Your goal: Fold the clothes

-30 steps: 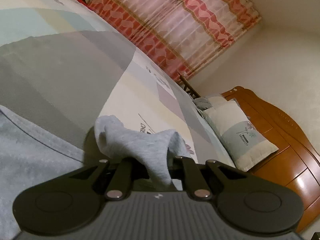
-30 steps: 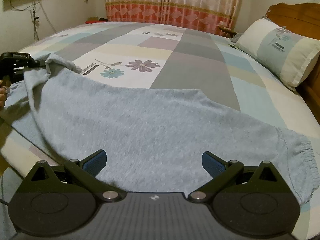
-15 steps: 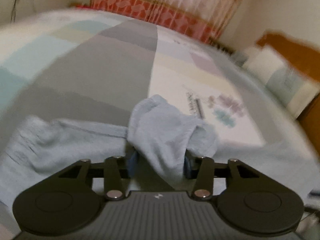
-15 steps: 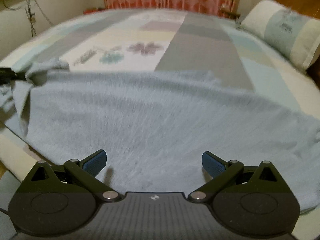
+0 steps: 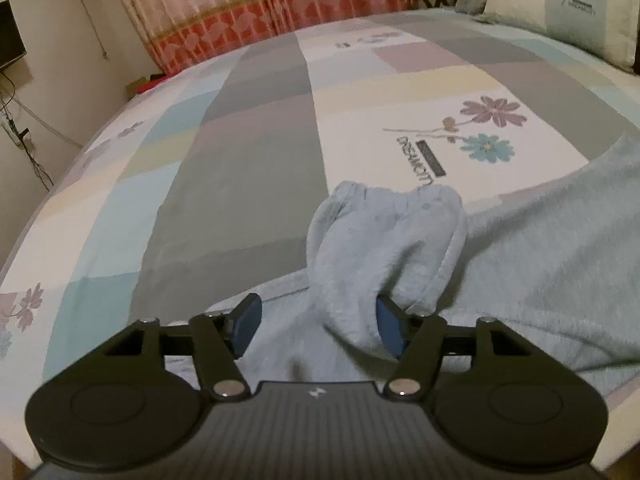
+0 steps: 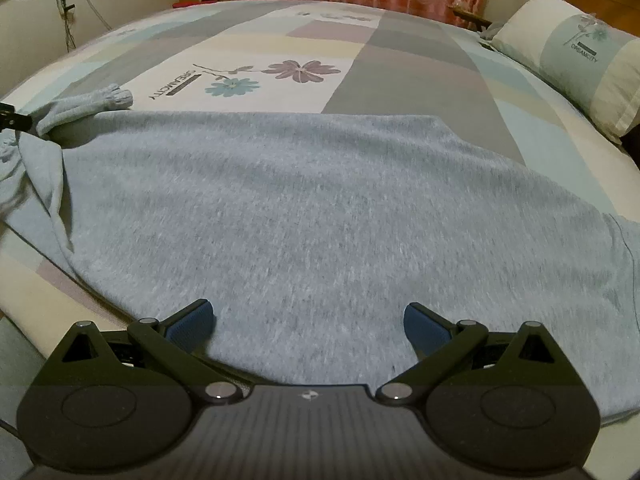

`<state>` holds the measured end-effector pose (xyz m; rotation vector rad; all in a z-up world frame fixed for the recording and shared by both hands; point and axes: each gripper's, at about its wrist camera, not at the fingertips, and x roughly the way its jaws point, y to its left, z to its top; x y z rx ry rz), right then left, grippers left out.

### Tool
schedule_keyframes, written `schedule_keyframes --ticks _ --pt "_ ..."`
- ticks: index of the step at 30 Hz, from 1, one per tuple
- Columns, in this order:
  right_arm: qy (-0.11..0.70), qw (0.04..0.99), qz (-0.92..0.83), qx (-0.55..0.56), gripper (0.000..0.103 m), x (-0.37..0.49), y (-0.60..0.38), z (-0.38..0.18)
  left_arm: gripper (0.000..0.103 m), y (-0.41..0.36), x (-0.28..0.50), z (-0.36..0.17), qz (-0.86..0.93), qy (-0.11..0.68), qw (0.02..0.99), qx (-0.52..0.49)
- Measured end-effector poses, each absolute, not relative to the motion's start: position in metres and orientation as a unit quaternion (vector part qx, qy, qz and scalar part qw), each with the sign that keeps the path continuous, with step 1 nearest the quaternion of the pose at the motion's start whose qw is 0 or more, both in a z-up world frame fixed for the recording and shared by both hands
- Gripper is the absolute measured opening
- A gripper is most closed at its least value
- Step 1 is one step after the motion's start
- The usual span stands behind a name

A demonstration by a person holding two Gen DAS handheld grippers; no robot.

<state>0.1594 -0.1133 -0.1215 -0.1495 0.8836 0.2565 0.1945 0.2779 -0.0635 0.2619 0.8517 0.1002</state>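
Two grippers work a pale blue garment (image 6: 304, 216) spread on the bed (image 6: 408, 60): the left gripper (image 5: 316, 322) is opening around its cuffed sleeve (image 5: 384, 236), the right gripper (image 6: 308, 324) hovers wide, apparently needing a fresh hold for the next fold.

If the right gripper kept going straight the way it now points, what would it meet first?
Most likely the light blue garment spread flat on the bed: it fills the space ahead of the open right gripper. Depth is unclear.
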Motion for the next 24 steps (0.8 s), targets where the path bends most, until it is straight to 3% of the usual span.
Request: schedule_keyframes --ticks 7,12,18,20,24 --pt "0.424 0.895 0.126 -0.067 0.103 0.158 -0.116 -0.122 0.072 0.283 0.188 -0.051 0.041 0.427 0.895 0.127" --pt "0.423 0.894 0.128 -0.068 0.103 0.158 -0.117 -0.122 0.074 0.279 0.183 -0.057 0.038 0.456 0.867 0.197" --pt "0.421 0.896 0.126 -0.069 0.103 0.158 -0.114 -0.123 0.077 0.294 0.177 -0.039 0.035 0.433 0.895 0.101" --pt "0.422 0.895 0.125 -0.07 0.103 0.158 -0.114 -0.123 0.083 0.279 0.186 -0.035 0.004 0.419 0.903 0.099" --pt "0.426 0.894 0.12 -0.066 0.103 0.157 -0.114 -0.119 0.083 0.228 0.223 -0.058 -0.017 0.431 0.886 0.168"
